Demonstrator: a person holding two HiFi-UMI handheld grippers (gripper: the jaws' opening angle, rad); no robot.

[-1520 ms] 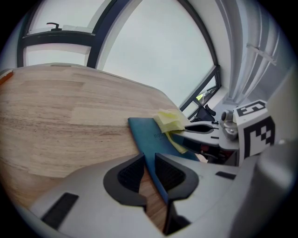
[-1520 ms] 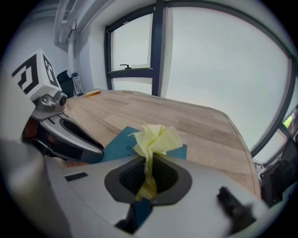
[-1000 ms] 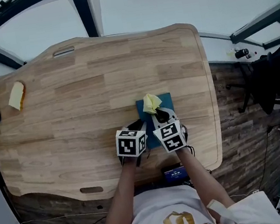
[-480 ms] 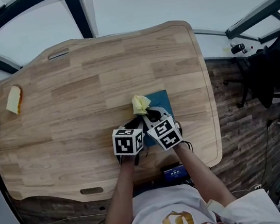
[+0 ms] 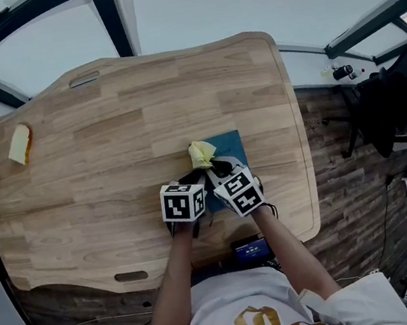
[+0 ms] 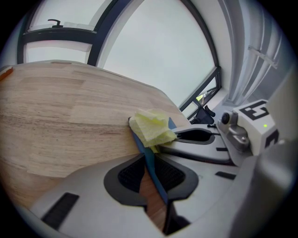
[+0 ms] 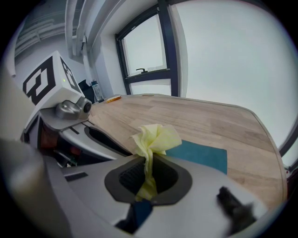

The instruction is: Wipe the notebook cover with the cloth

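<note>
Left gripper: we see the left gripper (image 6: 148, 162) clamped on the near left edge of the notebook (image 7: 201, 156). The thin blue cover runs up between its dark pads.
Right gripper: we see the right gripper (image 7: 148, 173) pinching the cloth (image 7: 156, 137), jaws closed tight on its lower folds, over the notebook's near half.
Cloth: pale yellow and crumpled, it bunches out past the jaw tips at the notebook's far left corner. We cannot tell how firmly it presses on the cover.
Both grippers: from the head view they sit side by side at the notebook's near end, both slanting down, their marker cubes almost touching.
Notebook: blue-green and flat on the table (image 5: 97, 159), the right part of its cover bare.
Table: light wood, spreading wide to the left of the notebook and beyond it.
Yellow block (image 5: 21, 143): well apart from the notebook, far to its left.
Dark device (image 5: 251, 249): nearer to us than the notebook, between the person's bare forearms.
</note>
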